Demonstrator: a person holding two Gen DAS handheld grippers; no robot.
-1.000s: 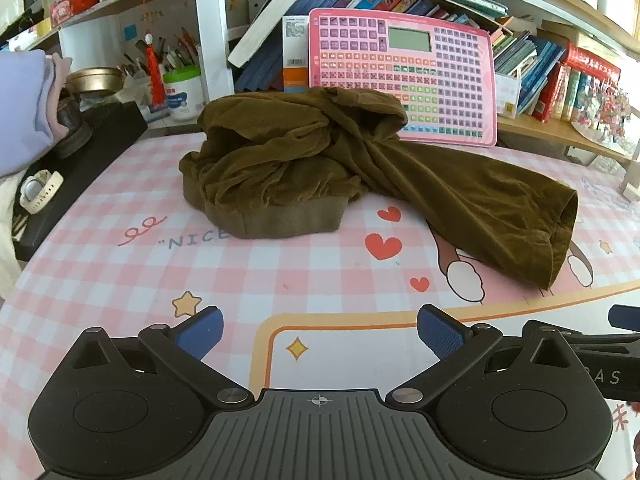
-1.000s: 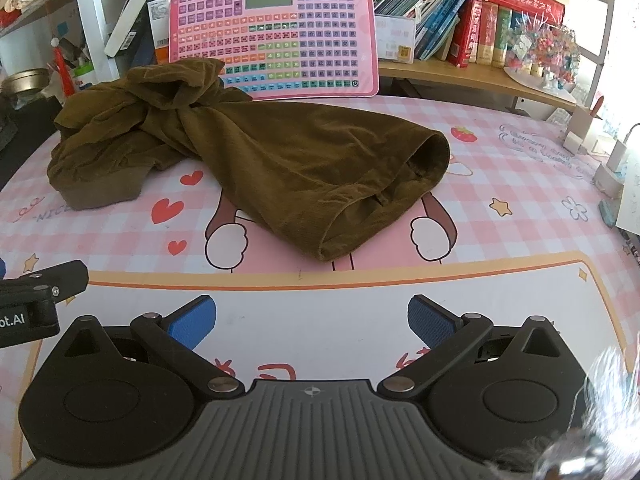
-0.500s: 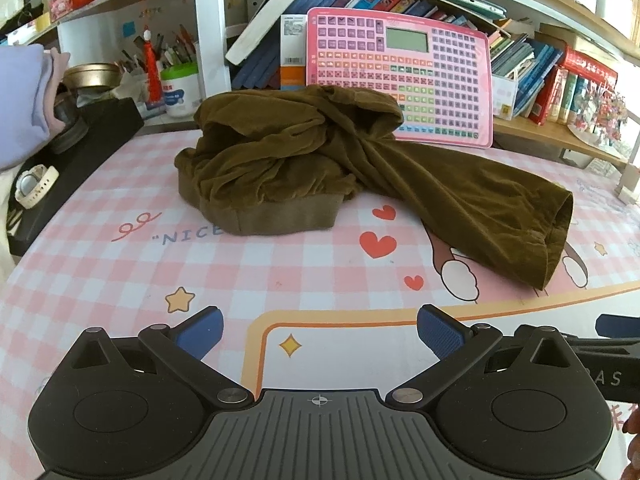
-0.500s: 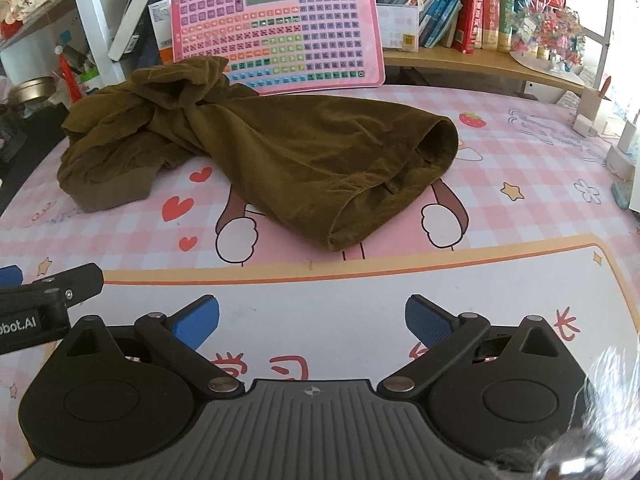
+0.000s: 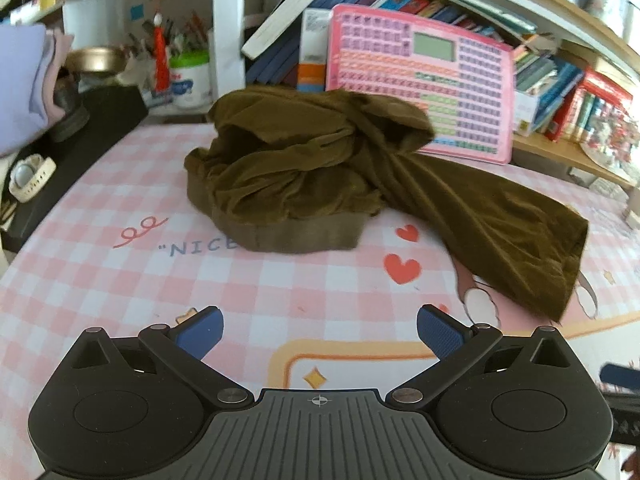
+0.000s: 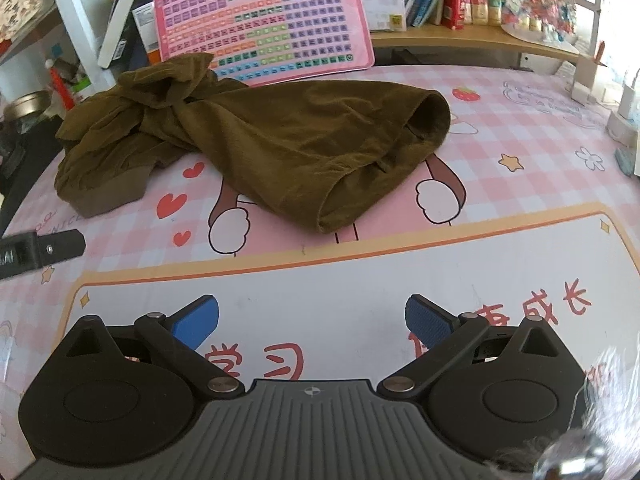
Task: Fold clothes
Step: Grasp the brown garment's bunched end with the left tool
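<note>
A crumpled olive-brown garment (image 5: 320, 176) lies on the pink checked table mat (image 5: 120, 280), bunched at the left with one long part stretching right to an open end (image 6: 428, 120). In the right wrist view the same garment (image 6: 280, 144) fills the mat's far middle. My left gripper (image 5: 318, 332) is open, a short way in front of the garment's ribbed hem, holding nothing. My right gripper (image 6: 312, 324) is open too, over the white panel of the mat, short of the garment's near edge. The left gripper's finger (image 6: 40, 248) shows at the left of the right wrist view.
A pink keyboard toy (image 5: 424, 80) leans against a bookshelf (image 5: 560, 80) behind the garment. A black box (image 5: 80, 148) with a white watch (image 5: 28, 176) sits at the left. Small white items (image 6: 624, 112) stand at the mat's right edge.
Both grippers have moved forward toward the garment, which now looks closer and larger. The garment has not moved. Both stay open.
</note>
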